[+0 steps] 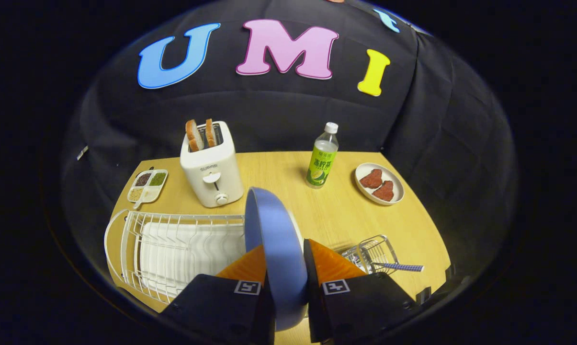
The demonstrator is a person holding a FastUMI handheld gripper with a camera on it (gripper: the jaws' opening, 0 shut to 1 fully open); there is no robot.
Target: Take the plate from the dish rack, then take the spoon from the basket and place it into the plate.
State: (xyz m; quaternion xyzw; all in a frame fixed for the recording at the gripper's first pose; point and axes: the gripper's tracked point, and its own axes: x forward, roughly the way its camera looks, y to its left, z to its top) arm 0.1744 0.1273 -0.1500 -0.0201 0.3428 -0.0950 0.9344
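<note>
one fisheye camera rides on the hand-held gripper [284, 261], looking forward and slightly down along its fingers — from the near edge of the table [336, 211], above the dish rack [173, 249], facing the booth's back wall — the blue plate [276, 249] close against the lens.

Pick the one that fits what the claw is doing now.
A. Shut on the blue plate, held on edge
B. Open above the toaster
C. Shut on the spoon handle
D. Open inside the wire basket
A: the claw has both fingers pressed on the blue plate, which stands on edge between them beside the dish rack.
</note>
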